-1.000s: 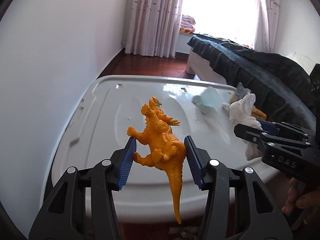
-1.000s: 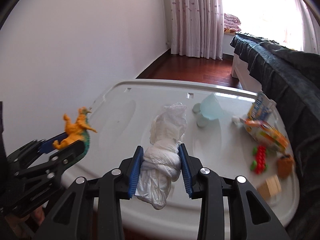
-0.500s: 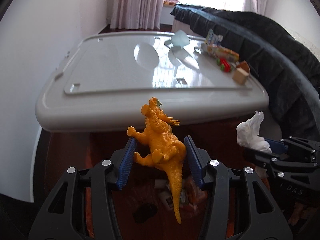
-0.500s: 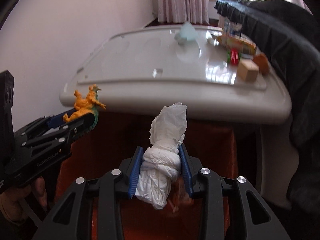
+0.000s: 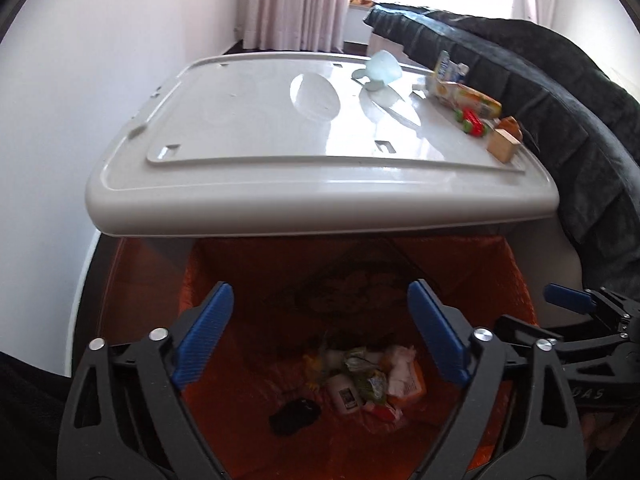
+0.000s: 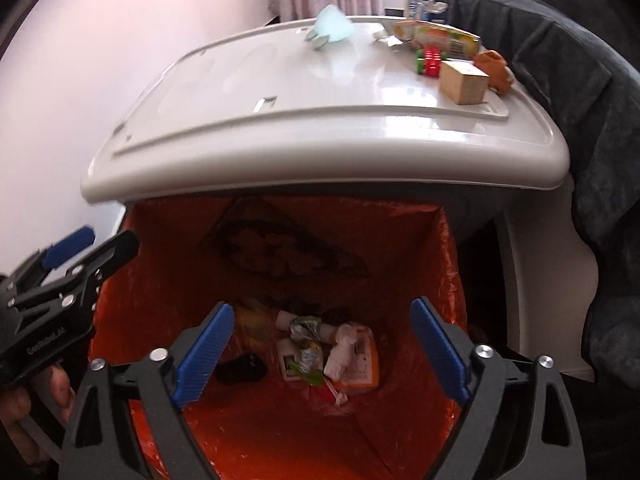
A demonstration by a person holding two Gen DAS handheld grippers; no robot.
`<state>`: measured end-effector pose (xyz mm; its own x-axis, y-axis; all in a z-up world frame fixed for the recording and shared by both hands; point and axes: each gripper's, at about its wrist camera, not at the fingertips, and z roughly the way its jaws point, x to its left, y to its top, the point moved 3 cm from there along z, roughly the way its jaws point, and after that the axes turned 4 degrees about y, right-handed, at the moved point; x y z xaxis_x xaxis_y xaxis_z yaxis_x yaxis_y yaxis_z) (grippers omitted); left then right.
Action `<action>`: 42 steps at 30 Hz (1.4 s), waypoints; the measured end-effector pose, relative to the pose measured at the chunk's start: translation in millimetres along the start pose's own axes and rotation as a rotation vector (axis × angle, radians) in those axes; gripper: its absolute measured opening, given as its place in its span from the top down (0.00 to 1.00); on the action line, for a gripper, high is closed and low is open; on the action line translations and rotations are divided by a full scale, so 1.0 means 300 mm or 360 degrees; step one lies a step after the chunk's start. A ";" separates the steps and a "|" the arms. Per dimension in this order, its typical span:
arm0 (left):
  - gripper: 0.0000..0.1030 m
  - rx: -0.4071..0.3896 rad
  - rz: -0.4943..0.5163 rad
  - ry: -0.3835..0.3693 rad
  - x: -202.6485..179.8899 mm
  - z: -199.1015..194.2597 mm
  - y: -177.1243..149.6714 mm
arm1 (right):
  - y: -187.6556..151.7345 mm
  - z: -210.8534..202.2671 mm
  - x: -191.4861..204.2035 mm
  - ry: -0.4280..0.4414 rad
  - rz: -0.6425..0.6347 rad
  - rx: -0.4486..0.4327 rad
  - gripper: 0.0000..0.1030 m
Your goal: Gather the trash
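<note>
Orange bin liner [image 6: 404, 432] under both claws; I'm holding left claw [image 5: 320, 336] and right claw [image 6: 322, 346] wide, empty. Next juice pouch [image 5: 466, 98] on desk [image 5: 248, 184]: light, crinkly, slippery; pinching mid-body.

Left gripper [image 5: 320, 336]: black frame with blue ribbed pads, jaws spread wide, nothing between them; pointed forward and down.
Left gripper from the right wrist view [image 6: 86, 246]: enters at the left edge, angled up and to the right, one blue pad tip showing above the black finger.
Left hand [image 6: 24, 408]: bare fingers wrapped round the black handle at the lower left edge.
Right gripper [image 6: 322, 340]: same black frame and blue pads, jaws spread wide, nothing held; tilted downward.
Right gripper from the left wrist view [image 5: 576, 308]: juts in from the right edge, pointing left, just beside the left gripper.
</note>
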<state>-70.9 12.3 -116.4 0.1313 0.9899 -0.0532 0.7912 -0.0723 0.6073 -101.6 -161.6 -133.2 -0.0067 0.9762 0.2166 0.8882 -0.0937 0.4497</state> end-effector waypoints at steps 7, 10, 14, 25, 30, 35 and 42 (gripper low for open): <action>0.14 0.0020 -0.0004 -0.0002 -0.001 0.016 0.004 | 0.022 -0.001 -0.005 0.0009 0.0021 -0.0026 0.11; 0.14 0.0023 0.0010 -0.0004 -0.010 0.021 0.004 | 0.031 -0.010 0.002 -0.0001 0.0005 -0.0049 0.11; 0.14 0.0015 0.0030 -0.0011 -0.021 0.017 0.007 | 0.097 -0.064 -0.007 -0.0060 -0.0028 -0.0162 0.11; 0.14 -0.0201 0.0142 -0.0063 -0.108 -0.068 0.150 | 0.524 -0.043 -0.216 -0.0483 -0.0167 -0.0500 0.11; 0.14 -0.0266 0.0174 -0.0095 -0.144 -0.072 0.208 | 0.579 0.108 -0.343 -0.0499 -0.0063 -0.0345 0.14; 0.14 -0.0247 0.0160 -0.0127 -0.162 -0.035 0.236 | 0.603 0.183 -0.371 -0.0517 -0.0096 -0.0308 0.16; 0.14 -0.0187 0.0136 -0.0153 -0.182 0.025 0.250 | 0.612 0.230 -0.367 -0.0488 -0.0158 -0.0265 0.53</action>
<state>-14.2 -48.2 -73.8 0.2563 0.9641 -0.0695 0.7000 -0.1355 0.7011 94.0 -273.0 -134.1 0.0717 0.9930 -0.0938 0.8030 -0.0017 0.5960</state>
